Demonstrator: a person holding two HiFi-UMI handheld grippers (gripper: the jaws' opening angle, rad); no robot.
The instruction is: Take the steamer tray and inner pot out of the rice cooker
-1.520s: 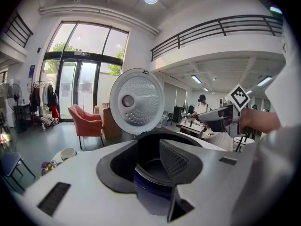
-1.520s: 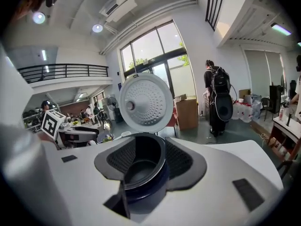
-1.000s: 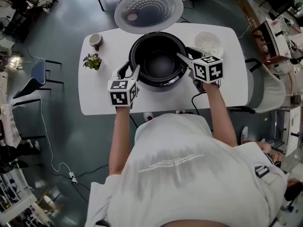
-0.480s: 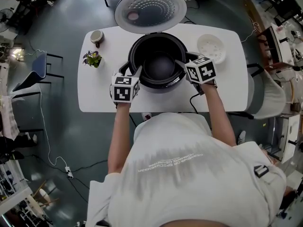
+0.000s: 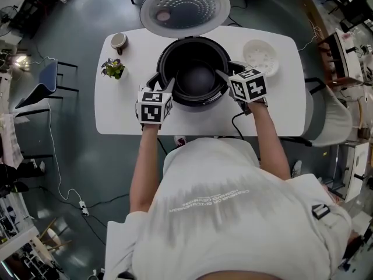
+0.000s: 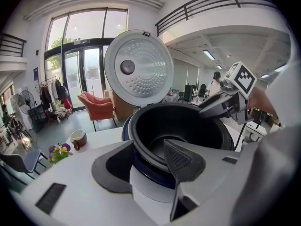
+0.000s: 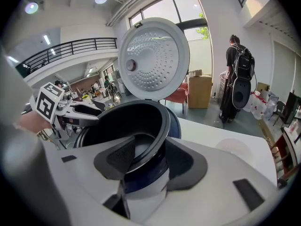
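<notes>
Though the tray (image 5: 260,56) seems already out on the table (image 5: 116,118) at far right, the pot (image 5: 195,77) sits in the cooker (image 5: 194,103), its rim between the wide, closing jaws of the left gripper (image 6: 148,150) and right gripper (image 7: 149,158).

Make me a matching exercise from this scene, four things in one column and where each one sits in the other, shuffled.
Things:
1. tray
2. pot
3. mug
4. plant

Places:
A. inside the cooker
B. on the table, left of the cooker, nearer the person than the mug
C. at the table's far left corner
D. on the table, right of the cooker

Pairs: 1-D, 2-A, 3-C, 4-B
</notes>
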